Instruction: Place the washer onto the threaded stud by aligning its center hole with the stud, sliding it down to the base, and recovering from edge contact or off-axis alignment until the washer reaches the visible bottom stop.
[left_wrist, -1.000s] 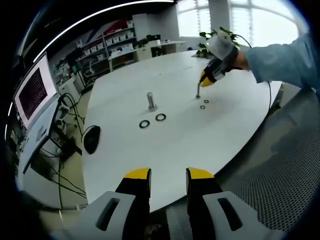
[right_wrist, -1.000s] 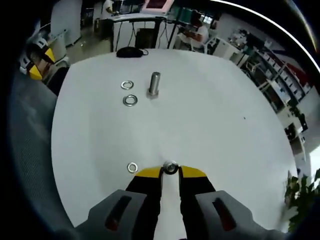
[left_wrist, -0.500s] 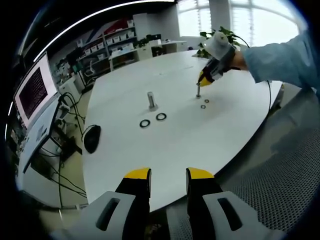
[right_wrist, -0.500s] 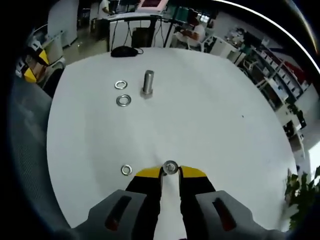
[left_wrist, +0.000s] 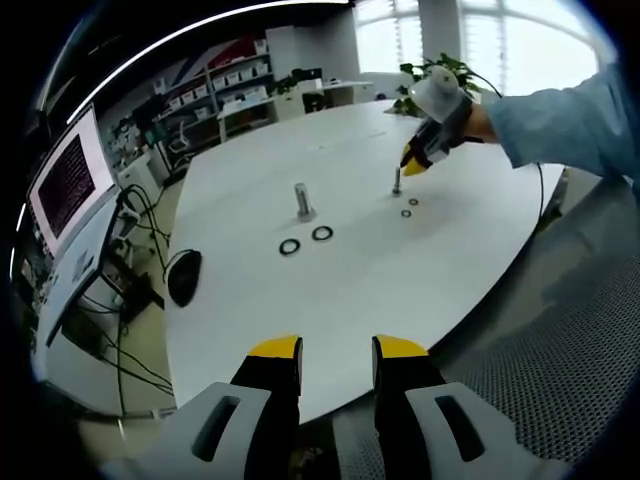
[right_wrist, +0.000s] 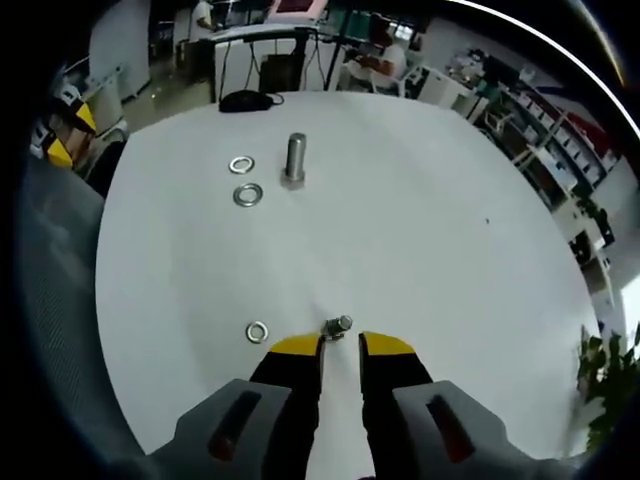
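Note:
A small threaded stud (right_wrist: 337, 325) stands on the white table (right_wrist: 430, 230) just beyond my right gripper (right_wrist: 341, 346), which is open with a narrow gap and holds nothing. A washer appears to ring the stud; its height on the stud is too small to tell. Another small washer (right_wrist: 257, 331) lies flat to the stud's left. From the left gripper view, the right gripper (left_wrist: 410, 166) hovers beside the small stud (left_wrist: 397, 183), with two small washers (left_wrist: 407, 212) near it. My left gripper (left_wrist: 337, 350) hangs open off the table's near edge.
A larger stud (left_wrist: 301, 201) stands mid-table with two big washers (left_wrist: 290, 246) (left_wrist: 322, 233) beside it. A black mouse (left_wrist: 183, 277) lies near the table's left edge, by a monitor (left_wrist: 68, 185). A person's blue sleeve (left_wrist: 560, 115) reaches in from the right.
My right gripper has opened and drawn back slightly from the small stud, letting go of the washer it was shut on. The left gripper has not moved.

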